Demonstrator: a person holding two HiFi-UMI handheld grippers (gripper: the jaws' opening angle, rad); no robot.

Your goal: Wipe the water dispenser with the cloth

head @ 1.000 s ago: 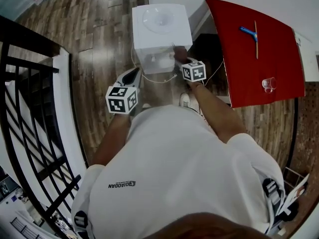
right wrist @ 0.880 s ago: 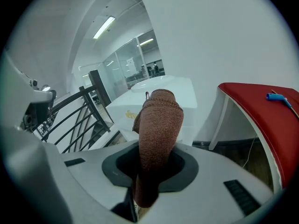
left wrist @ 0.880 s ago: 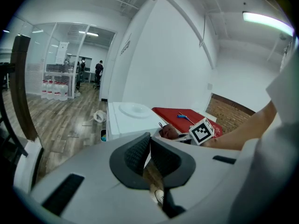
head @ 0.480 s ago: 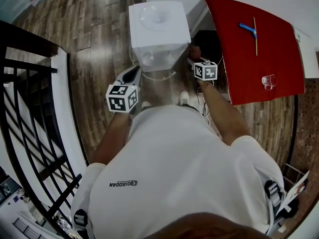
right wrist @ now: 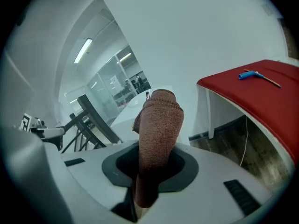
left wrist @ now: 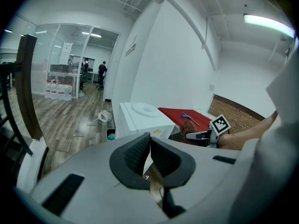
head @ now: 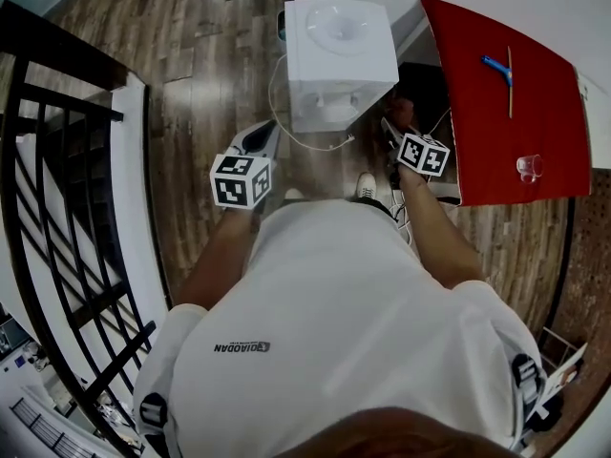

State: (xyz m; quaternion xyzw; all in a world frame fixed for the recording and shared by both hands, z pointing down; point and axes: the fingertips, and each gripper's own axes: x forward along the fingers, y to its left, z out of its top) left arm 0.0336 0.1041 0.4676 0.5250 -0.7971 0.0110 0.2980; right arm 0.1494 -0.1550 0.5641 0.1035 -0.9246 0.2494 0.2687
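White, box-shaped plastic water dispenser [head: 339,60] stands on the wood-plank floor [head: 196,84] at your twelve o'clock, its round bottle well facing up with no bottle on it. A thin white cable [head: 320,146] loops along the floor at its near face.

Your right gripper [head: 394,134] sits at about one o'clock, just beside the dispenser's near right corner. Its jaws are clamped on a rust-brown knitted cloth [right wrist: 158,125], which stands up in a folded wad above them. I cannot tell from these views whether the cloth is touching the casing.

Your left gripper [left wrist: 149,146] is at eleven o'clock, near the front left corner but apart from it. Its jaws are pressed together at the tips with nothing between them.

At two o'clock the red-topped table [head: 496,113] carries a blue-handled tool [head: 495,64] and a clear plastic cup [head: 528,167].

Risks, as I judge them:
- Nothing braces the dispenser, so a hard sideways stroke could shove or tip it.
- The right gripper works in the narrow gap between casing and table, so a wide sweep may knock the table edge.
- A low pass could snag the cable.
- Only the wad's base is gripped, so dragging may pull it loose.
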